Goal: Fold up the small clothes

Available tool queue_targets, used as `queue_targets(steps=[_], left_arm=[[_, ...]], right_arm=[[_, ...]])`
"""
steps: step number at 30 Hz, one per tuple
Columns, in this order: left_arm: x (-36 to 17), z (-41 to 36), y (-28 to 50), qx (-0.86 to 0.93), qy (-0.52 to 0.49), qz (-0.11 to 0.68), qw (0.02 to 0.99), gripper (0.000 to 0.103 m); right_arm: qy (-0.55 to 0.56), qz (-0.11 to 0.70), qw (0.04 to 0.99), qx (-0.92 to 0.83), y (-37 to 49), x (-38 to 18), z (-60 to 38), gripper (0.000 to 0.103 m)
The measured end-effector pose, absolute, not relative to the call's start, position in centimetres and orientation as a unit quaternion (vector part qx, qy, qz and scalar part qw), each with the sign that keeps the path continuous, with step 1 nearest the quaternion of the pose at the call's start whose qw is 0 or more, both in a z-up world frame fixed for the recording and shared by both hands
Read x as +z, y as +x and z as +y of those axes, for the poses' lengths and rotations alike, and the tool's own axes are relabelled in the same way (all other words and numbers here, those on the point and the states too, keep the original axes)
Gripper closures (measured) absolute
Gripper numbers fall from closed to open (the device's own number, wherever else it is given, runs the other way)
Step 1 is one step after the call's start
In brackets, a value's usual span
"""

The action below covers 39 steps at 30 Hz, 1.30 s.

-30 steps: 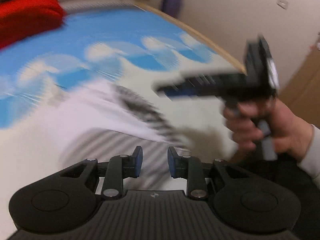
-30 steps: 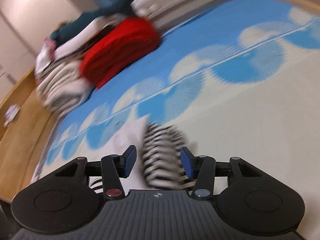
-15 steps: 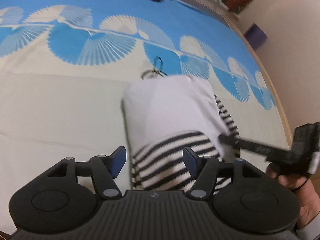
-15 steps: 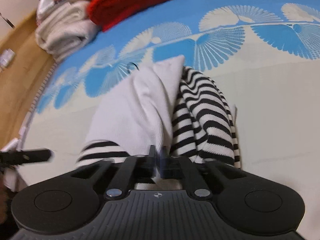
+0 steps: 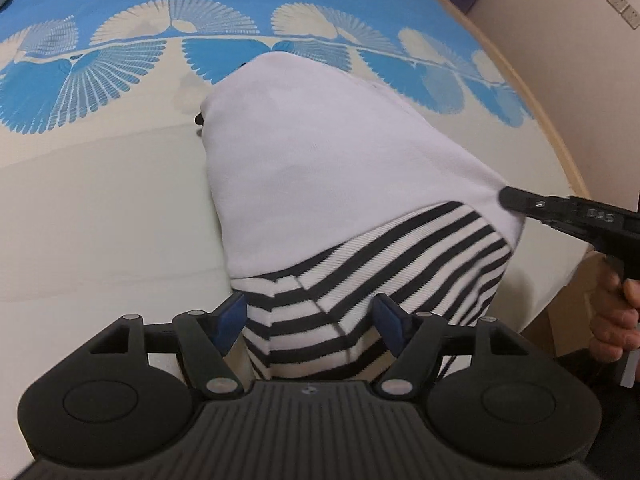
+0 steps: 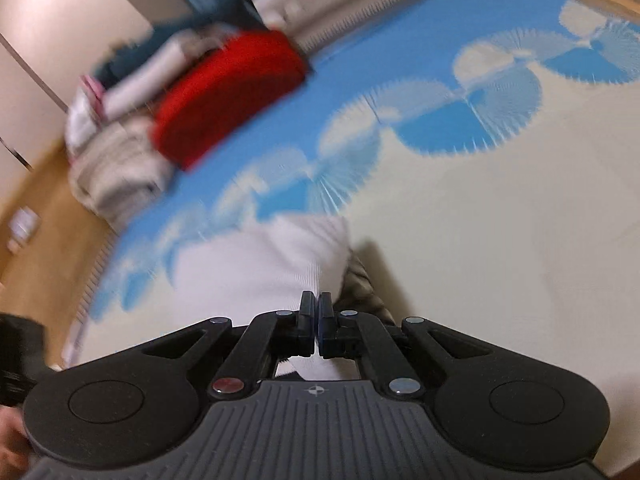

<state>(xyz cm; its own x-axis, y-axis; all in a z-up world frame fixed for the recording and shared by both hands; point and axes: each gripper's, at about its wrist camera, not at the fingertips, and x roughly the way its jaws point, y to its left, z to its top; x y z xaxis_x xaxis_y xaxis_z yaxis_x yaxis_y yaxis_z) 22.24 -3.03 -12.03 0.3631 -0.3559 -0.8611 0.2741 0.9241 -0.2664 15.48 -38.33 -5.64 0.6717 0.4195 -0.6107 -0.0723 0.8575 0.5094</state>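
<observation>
Blue n cream fan-print mat (image 5: 100, 200) w/ a white/striped top (image 5: 328, 168) on it. Left gripper (image 5: 310, 322) wide open, empty; right gripper (image 6: 319, 316) pinched closed on the top's edge. No readable text.

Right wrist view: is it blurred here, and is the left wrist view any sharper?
Right wrist view: motion-smeared, the red pile and mat pattern streaked. Left wrist view: sharp, stripes on the garment crisp; fisheye bends the mat edge.

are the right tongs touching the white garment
Touching. In the left wrist view the right tongs meet the white garment's edge; in the right wrist view they are shut on its cloth.
</observation>
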Motion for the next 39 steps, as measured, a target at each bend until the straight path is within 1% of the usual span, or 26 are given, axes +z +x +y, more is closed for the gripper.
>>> queue_targets(steps=[2, 3, 4, 5, 7, 9, 10, 11, 14, 16, 17, 18, 19, 20, 22, 26, 28, 30, 33, 35, 37, 39], left_arm=[[-12.1, -2.7, 22.2, -0.187, -0.036, 0.530, 0.827, 0.025], [-12.4, -2.5, 22.3, -0.183, -0.028, 0.529, 0.828, 0.023], [-12.9, -2.4, 22.4, -0.173, -0.009, 0.532, 0.829, 0.022], [-13.6, -2.4, 22.5, -0.161, 0.021, 0.536, 0.828, 0.021], [-15.1, -3.0, 22.5, -0.130, 0.105, 0.537, 0.827, 0.021], [-15.5, -3.0, 22.6, -0.108, 0.139, 0.533, 0.828, 0.021], [-15.2, -2.7, 22.7, -0.107, 0.127, 0.535, 0.828, 0.023], [-14.7, -2.1, 22.8, -0.112, 0.103, 0.539, 0.829, 0.025], [-12.8, -0.7, 22.6, -0.140, 0.032, 0.532, 0.834, 0.025], [-11.9, -0.4, 21.9, -0.163, 0.015, 0.525, 0.835, 0.025], [-11.9, -0.5, 21.5, -0.173, 0.015, 0.529, 0.831, 0.025], [-12.2, -0.8, 21.1, -0.184, 0.021, 0.537, 0.823, 0.025], [-12.7, -1.2, 20.8, -0.190, 0.037, 0.545, 0.816, 0.025], [-13.4, -1.7, 20.4, -0.191, 0.063, 0.550, 0.811, 0.024], [-14.3, -2.5, 19.6, -0.194, 0.110, 0.549, 0.805, 0.024], [-13.6, -2.6, 18.6, -0.226, 0.137, 0.525, 0.809, 0.023], [-13.8, -2.4, 18.4, -0.234, 0.143, 0.527, 0.805, 0.023], [-14.6, -2.8, 18.0, -0.233, 0.180, 0.526, 0.798, 0.023], [-15.7, -3.4, 17.6, -0.239, 0.214, 0.534, 0.782, 0.023], [-16.0, -3.9, 17.6, -0.252, 0.225, 0.538, 0.772, 0.023], [-16.3, -4.4, 17.4, -0.262, 0.239, 0.540, 0.763, 0.023], [-16.1, -4.4, 17.3, -0.275, 0.244, 0.539, 0.758, 0.023]], right_arm=[[0.197, 0.391, 0.888, 0.137, 16.5, -6.2, -36.7, 0.102], [0.186, 0.396, 0.889, 0.137, 16.9, -6.4, -36.1, 0.098], [0.178, 0.403, 0.888, 0.133, 17.4, -6.7, -35.4, 0.097], [0.175, 0.410, 0.885, 0.136, 17.3, -6.8, -35.1, 0.095], [0.178, 0.417, 0.879, 0.150, 17.4, -6.9, -34.6, 0.084], [0.177, 0.423, 0.872, 0.169, 17.7, -7.0, -34.1, 0.053], [0.167, 0.432, 0.868, 0.177, 17.7, -7.3, -33.8, 0.049], [0.156, 0.442, 0.865, 0.180, 18.0, -7.6, -33.4, 0.049], [0.115, 0.469, 0.854, 0.194, 17.5, -8.4, -32.4, 0.049], [0.101, 0.470, 0.853, 0.204, 16.9, -8.4, -32.2, 0.049], [0.100, 0.471, 0.851, 0.211, 16.7, -8.4, -32.1, 0.051], [0.096, 0.474, 0.848, 0.216, 16.5, -8.5, -32.1, 0.055], [0.086, 0.476, 0.847, 0.222, 16.2, -8.6, -32.0, 0.066], [0.079, 0.478, 0.844, 0.229, 15.9, -8.7, -32.0, 0.097], [0.090, 0.459, 0.851, 0.239, 15.1, -7.8, -32.7, 0.099], [0.233, 0.371, 0.855, 0.277, 12.3, -3.8, -37.8, 0.100], [0.239, 0.360, 0.857, 0.281, 10.7, -3.0, -39.0, 0.100], [0.196, 0.387, 0.858, 0.274, 9.8, -3.7, -38.6, 0.100], [0.074, 0.479, 0.842, 0.235, 10.1, -7.4, -35.7, 0.100], [0.012, 0.518, 0.827, 0.220, 10.6, -9.6, -33.9, 0.100], [-0.023, 0.541, 0.815, 0.209, 11.4, -11.1, -32.7, 0.100], [-0.029, 0.548, 0.811, 0.204, 12.2, -11.4, -32.0, 0.100]])
